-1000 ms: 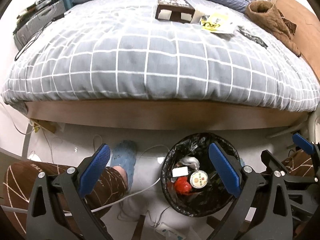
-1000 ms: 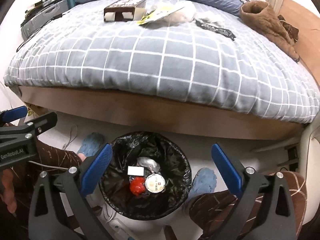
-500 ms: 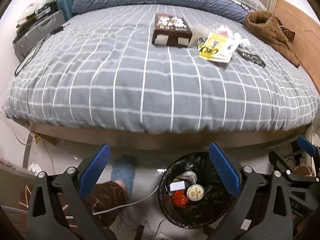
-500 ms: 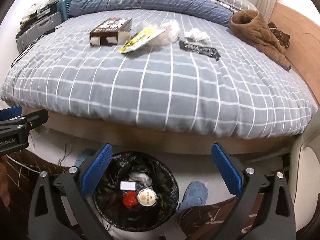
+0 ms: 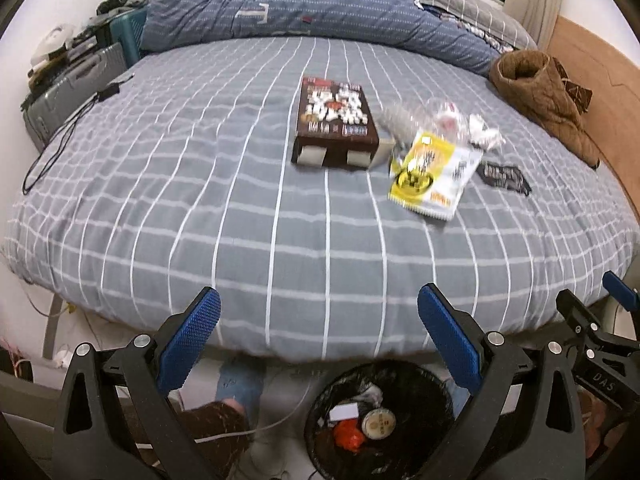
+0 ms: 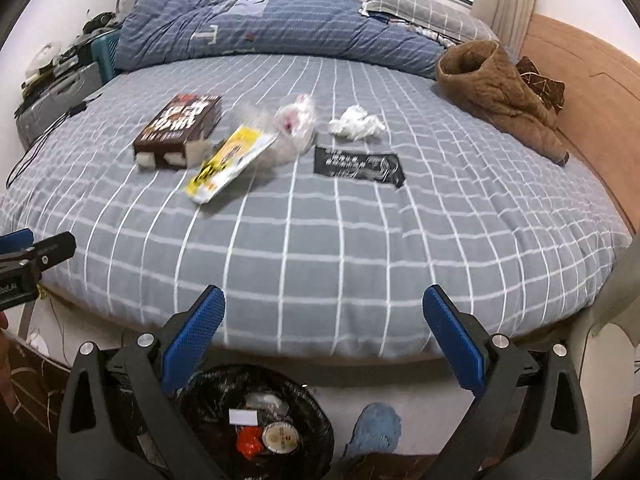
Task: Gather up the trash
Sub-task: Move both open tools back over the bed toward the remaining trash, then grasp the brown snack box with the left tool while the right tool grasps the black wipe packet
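Observation:
Trash lies on the grey checked bed (image 5: 200,200) (image 6: 360,240): a brown box (image 5: 334,120) (image 6: 180,128), a yellow packet (image 5: 434,174) (image 6: 230,164), a clear plastic bag (image 5: 424,118) (image 6: 294,128), a crumpled white tissue (image 5: 484,134) (image 6: 356,126) and a black wrapper (image 5: 504,176) (image 6: 358,166). On the floor at the bed's foot stands a black-lined bin (image 5: 416,388) (image 6: 304,404) with a red scrap and a round lid inside. My left gripper (image 5: 320,340) and right gripper (image 6: 320,336) hang open and empty above the bed's near edge.
A brown quilted garment (image 5: 544,96) (image 6: 500,92) lies at the bed's right, a blue duvet (image 5: 312,12) at the back. A suitcase (image 5: 68,92) and a black cable (image 5: 60,136) sit at the left. Blue slippers (image 5: 240,384) (image 6: 376,428) and a white cable rest near the bin.
Both grippers have risen and tilted up from over the bin, so the bed top and its trash fill the views and the bin has slid to the bottom edge.

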Demonstrator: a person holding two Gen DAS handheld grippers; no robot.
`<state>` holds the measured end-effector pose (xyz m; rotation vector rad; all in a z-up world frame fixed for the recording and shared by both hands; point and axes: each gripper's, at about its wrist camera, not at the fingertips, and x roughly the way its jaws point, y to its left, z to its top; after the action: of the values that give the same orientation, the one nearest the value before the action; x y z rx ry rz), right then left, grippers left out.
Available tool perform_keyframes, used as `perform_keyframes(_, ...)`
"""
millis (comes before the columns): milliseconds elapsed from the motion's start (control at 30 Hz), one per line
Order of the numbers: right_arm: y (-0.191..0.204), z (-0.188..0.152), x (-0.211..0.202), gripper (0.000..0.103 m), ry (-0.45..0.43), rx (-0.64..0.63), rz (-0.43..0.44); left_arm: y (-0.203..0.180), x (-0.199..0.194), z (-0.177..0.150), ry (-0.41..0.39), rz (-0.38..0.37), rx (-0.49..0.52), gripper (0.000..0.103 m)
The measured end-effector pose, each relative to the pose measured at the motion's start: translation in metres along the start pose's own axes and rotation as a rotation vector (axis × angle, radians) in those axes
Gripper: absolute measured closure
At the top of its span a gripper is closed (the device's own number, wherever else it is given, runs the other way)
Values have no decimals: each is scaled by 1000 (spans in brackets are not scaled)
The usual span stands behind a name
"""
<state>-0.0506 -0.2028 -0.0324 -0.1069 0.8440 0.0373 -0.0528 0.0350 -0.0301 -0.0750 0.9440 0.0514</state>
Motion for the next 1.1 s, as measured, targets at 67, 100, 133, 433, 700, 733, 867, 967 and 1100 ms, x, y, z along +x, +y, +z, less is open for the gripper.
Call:
perform_keyframes(67,-5,10,5,8,-6,6,-2,-3,2,12,-10,2,2,6)
perform_keyframes(100,-8,14,8,8,-8,8,-2,-4,3,18,-13,2,1,6)
perform_keyframes(133,-10,18,10,8,-10,11,-2,-6,6,25,-18,-1,3,6)
perform_keyframes(433,-28,59,48,8,-10,32,-4,-15,33,71,-23,20,11,6)
perform_keyframes(700,-43,93,99,8,17,52,0,-16,77,109,14,22,3,6)
perform_keyframes(733,-44,96,104,8,20,54,0,-17,84,115,19,21,4,6)
perform_keyframes(867,-48,110,131,8,39,53,-6,-22,106,129,48,5,17,6)
perform_keyframes(967,-50,117,149,8,54,57,-5,-25,123,136,77,-9,25,6)
perform_keyframes(1100,-50,122,172,8,78,51,-4,-29,139,141,93,0,37,6)
